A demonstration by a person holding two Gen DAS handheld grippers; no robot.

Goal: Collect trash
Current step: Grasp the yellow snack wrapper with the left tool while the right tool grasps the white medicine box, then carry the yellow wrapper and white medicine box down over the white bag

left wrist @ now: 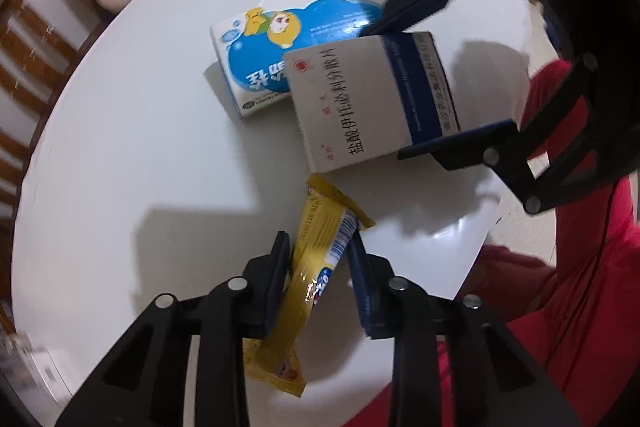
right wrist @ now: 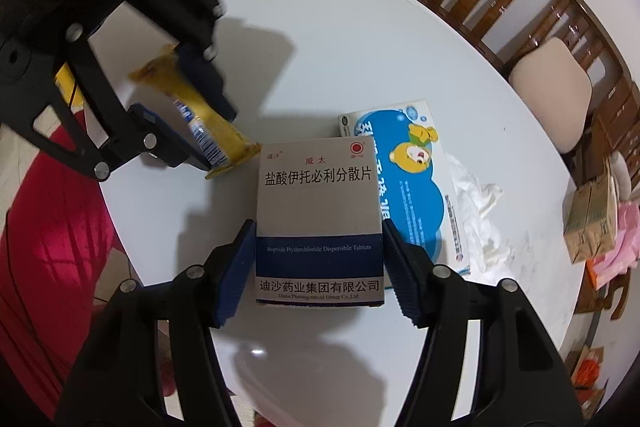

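Left tool pinching crinkly yellow wrapper, right tool clamping flat, seemingly cardboard box

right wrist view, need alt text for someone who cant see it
The right gripper clamps a grey and navy tablet box above a white round table. To its left the left gripper holds a yellow snack wrapper; a blue cartoon-bear box and crumpled tissue lie behind.
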